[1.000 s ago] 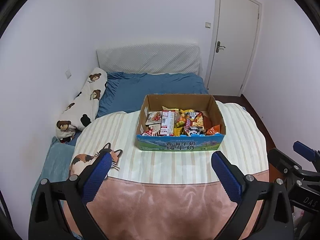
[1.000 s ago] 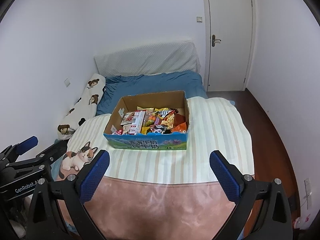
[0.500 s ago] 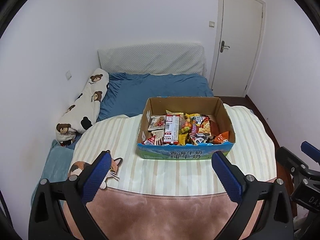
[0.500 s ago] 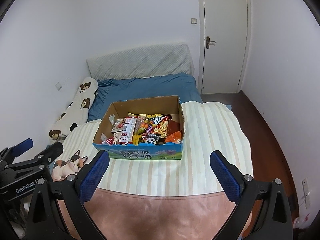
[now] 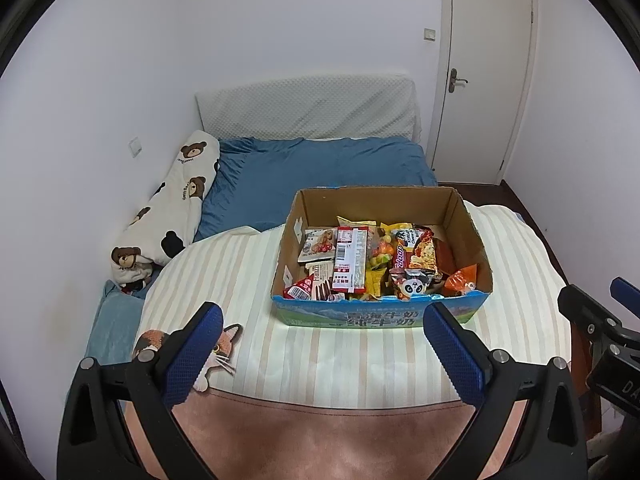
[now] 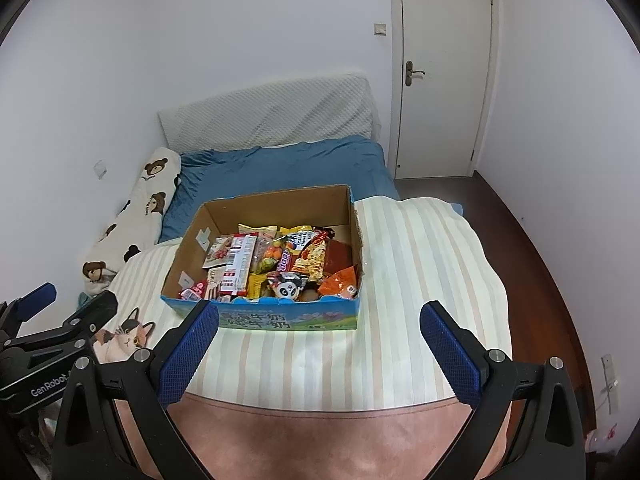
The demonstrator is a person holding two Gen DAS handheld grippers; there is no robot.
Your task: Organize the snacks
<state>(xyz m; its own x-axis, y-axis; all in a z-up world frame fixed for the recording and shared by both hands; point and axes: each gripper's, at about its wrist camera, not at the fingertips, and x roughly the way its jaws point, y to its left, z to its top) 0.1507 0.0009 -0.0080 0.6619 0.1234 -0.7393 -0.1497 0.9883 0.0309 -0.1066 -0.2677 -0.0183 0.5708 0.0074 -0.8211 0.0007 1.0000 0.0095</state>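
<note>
An open cardboard box (image 5: 464,216) with a blue printed front stands on a striped blanket (image 5: 248,264) on the bed. It also shows in the right wrist view (image 6: 276,204). It holds several mixed snack packets (image 5: 360,260), among them a red-and-white one (image 6: 238,266) and a panda one (image 6: 289,288). My left gripper (image 5: 322,320) is open and empty, hovering short of the box's front. My right gripper (image 6: 320,318) is open and empty, also short of the box front. Each gripper shows at the edge of the other's view.
A bear-print bolster (image 5: 172,208) lies along the left wall. Blue bedding (image 5: 320,168) and a white headboard cushion (image 5: 308,106) lie behind the box. A cat picture (image 5: 224,344) is on the blanket. A closed door (image 5: 484,72) stands at the right, with dark floor (image 6: 536,248) beside the bed.
Both grippers have moved forward toward the box, which now looks larger and nearer. Both stay open and empty.
</note>
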